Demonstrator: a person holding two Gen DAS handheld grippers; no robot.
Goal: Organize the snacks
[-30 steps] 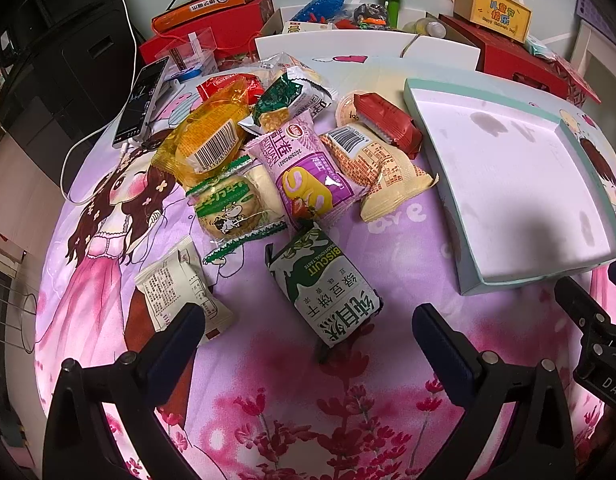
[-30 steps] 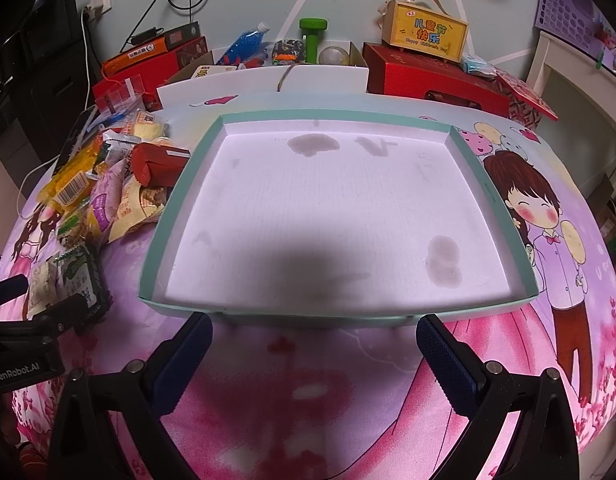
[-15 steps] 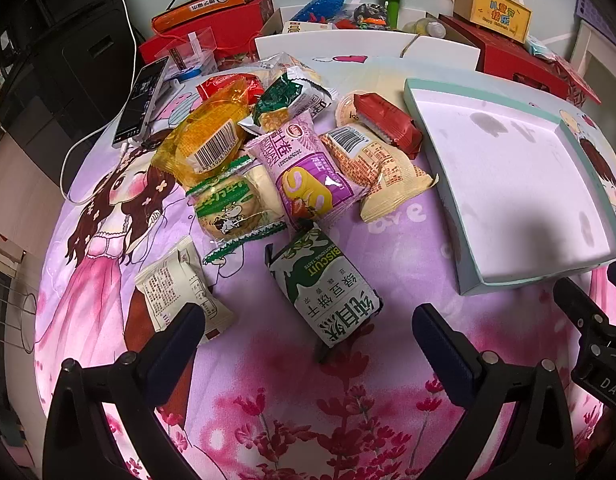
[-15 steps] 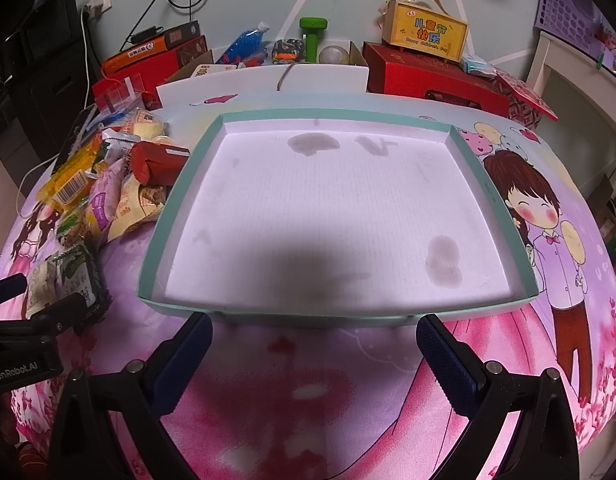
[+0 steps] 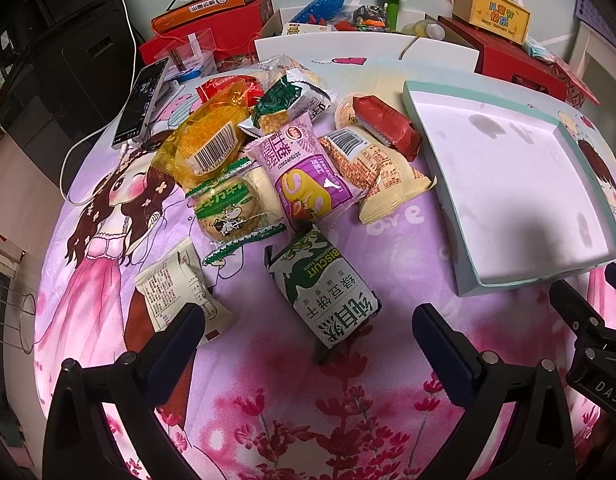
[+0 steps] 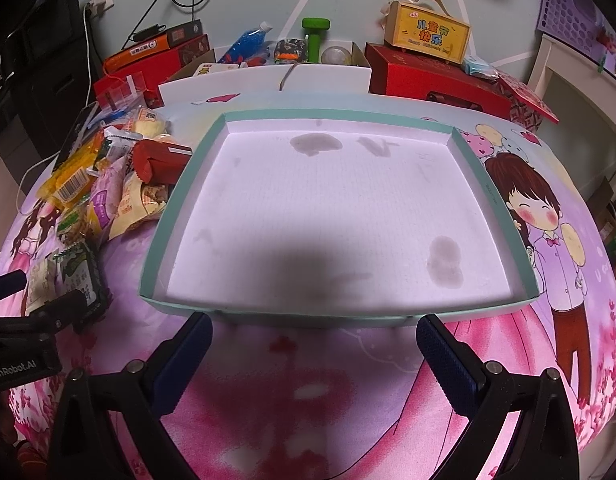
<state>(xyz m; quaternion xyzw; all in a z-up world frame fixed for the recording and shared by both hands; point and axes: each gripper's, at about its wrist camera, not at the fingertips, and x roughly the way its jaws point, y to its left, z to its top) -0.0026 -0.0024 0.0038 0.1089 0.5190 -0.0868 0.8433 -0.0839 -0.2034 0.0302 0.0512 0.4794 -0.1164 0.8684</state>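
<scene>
We record the left tongs (image 5: pixel 308 330) spread wide and gripping nothing, poised low over the bench (image 5: pixel 268 400), which is covered in a pink-and-purple cartoon-print cloth. Just ahead of them, between the fingers, lies the green-and-white foil biscuit packet (image 5: pixel 322 286), flat on the cloth and apart from both pads. To its left sits a cream paper-wrapped snack with printed text (image 5: pixel 180 288), near the left finger (image 5: pixel 176 344). Beyond lies the main heap: a purple-and-pink plastic roll-cake pouch (image 5: pixel 304 176), a clear green-trimmed wrapper holding a round biscuit (image 5: pixel 228 208), an orange translucent bag with a barcode (image 5: pixel 204 144), a beige printed bun wrapper (image 5: pixel 376 164) and a dark red foil packet (image 5: pixel 386 126), overlapping one another. The shallow white tray with a teal rim (image 6: pixel 184 200) stands to the right of the heap; the red packet lies just beside its left wall, possibly touching, though the fisheye edge leaves that unclear. The right tongs (image 6: pixel 314 340) are likewise spread wide and holding nothing, stationed at the tray's near wall.
</scene>
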